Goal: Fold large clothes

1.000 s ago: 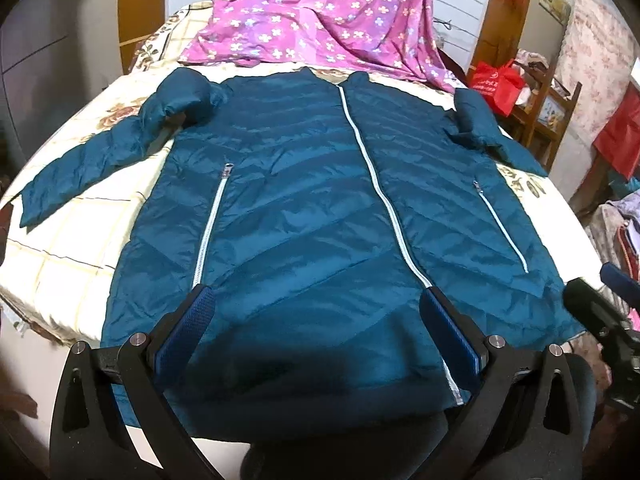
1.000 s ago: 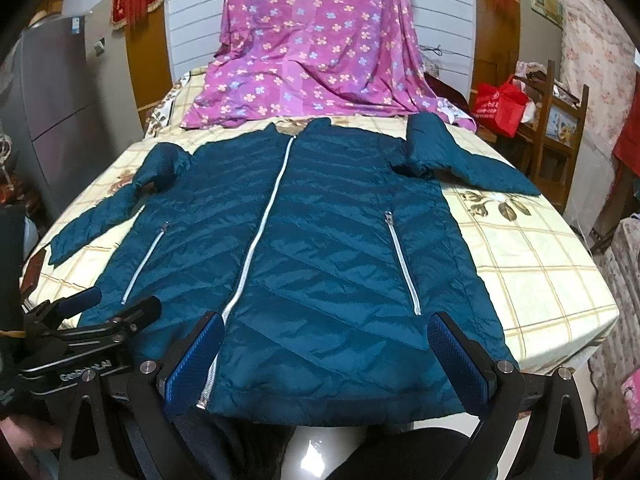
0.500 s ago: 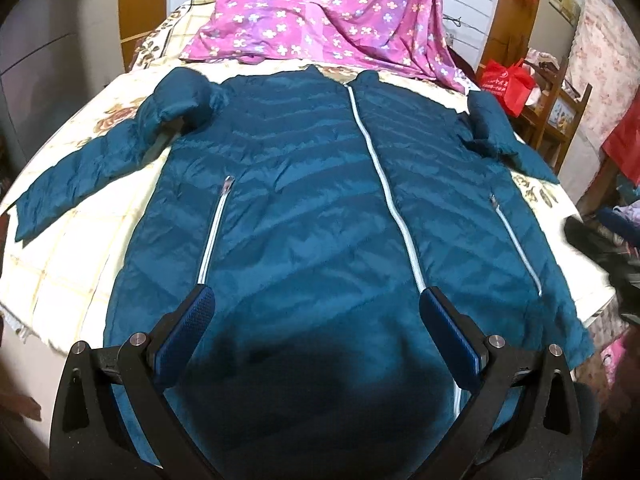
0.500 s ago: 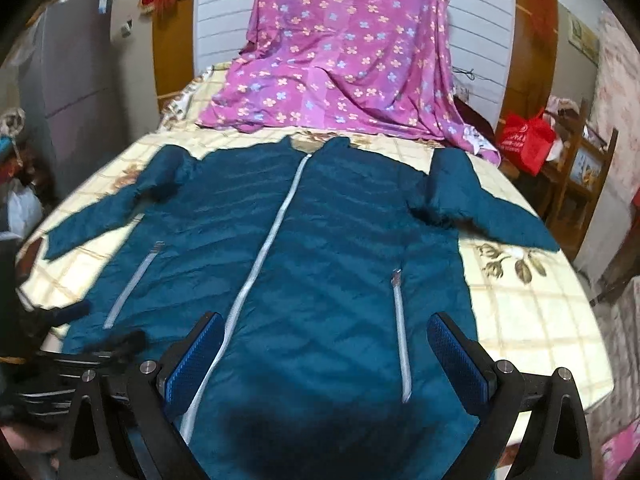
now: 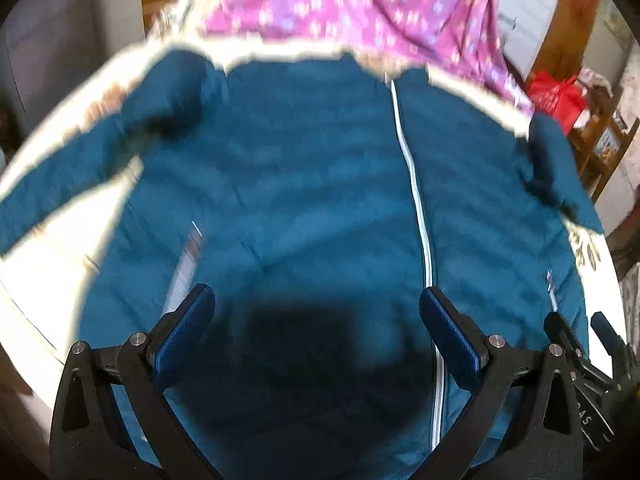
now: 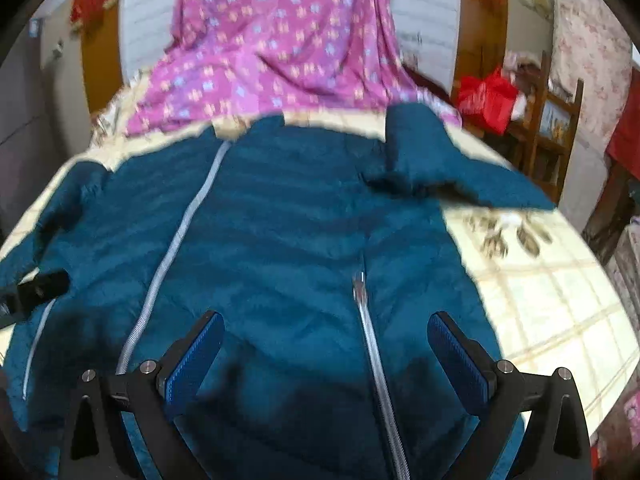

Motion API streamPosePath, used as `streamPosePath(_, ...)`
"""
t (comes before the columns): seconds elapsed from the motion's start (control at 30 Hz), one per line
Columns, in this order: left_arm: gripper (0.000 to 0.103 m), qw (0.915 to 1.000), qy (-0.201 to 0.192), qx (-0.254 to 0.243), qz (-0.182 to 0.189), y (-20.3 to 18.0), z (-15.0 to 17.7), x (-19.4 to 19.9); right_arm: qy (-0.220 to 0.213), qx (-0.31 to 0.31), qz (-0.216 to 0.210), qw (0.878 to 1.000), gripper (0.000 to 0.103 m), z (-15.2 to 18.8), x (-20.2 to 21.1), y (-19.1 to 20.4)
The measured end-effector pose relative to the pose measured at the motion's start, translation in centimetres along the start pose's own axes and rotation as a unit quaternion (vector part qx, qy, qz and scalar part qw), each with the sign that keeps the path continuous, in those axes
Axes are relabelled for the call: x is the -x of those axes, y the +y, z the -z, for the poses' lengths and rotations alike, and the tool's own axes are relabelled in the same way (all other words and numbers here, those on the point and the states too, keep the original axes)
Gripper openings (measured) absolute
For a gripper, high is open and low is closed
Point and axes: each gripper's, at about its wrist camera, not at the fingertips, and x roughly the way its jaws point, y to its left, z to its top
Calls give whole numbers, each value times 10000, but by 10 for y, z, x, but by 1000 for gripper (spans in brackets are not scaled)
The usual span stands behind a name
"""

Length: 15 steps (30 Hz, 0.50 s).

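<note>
A teal quilted jacket (image 5: 304,184) lies flat and front up on the bed, zipped shut with a white centre zipper, both sleeves spread outward. It fills the right wrist view (image 6: 288,232) too. My left gripper (image 5: 316,328) is open and empty, low over the jacket's left front, left of the centre zipper. My right gripper (image 6: 324,348) is open and empty over the right front, straddling the right pocket zipper (image 6: 370,344). The right gripper's tip shows at the lower right of the left wrist view (image 5: 580,344). Both views are motion-blurred.
The bed (image 6: 552,296) has a cream checked floral sheet. A pink flowered cloth (image 6: 280,40) drapes over its far end. A red bag (image 6: 488,96) sits on a wooden chair (image 6: 560,120) to the right. A grey cabinet (image 5: 68,40) stands at the left.
Both grippers have moved forward and lower over the jacket, from beyond its hem to above its lower front. Both stay open and empty. The jacket has not moved.
</note>
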Motion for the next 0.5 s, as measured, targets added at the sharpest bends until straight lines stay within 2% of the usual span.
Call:
streamPosePath(0.07,102,9990,397,-169,-136,-9,2,-16,236,-47,-131,9996,101,5,-9,-1)
streamPosePath(0.2,102,9975,504,-162,-466,-11,4,-18,946,-185,-282,9949,102,16,-34,-3)
streamPosePath(0.5,103,9982,329,-130,-476,-8,6,-12,934,-69,-213,9954,103,22,-40,2)
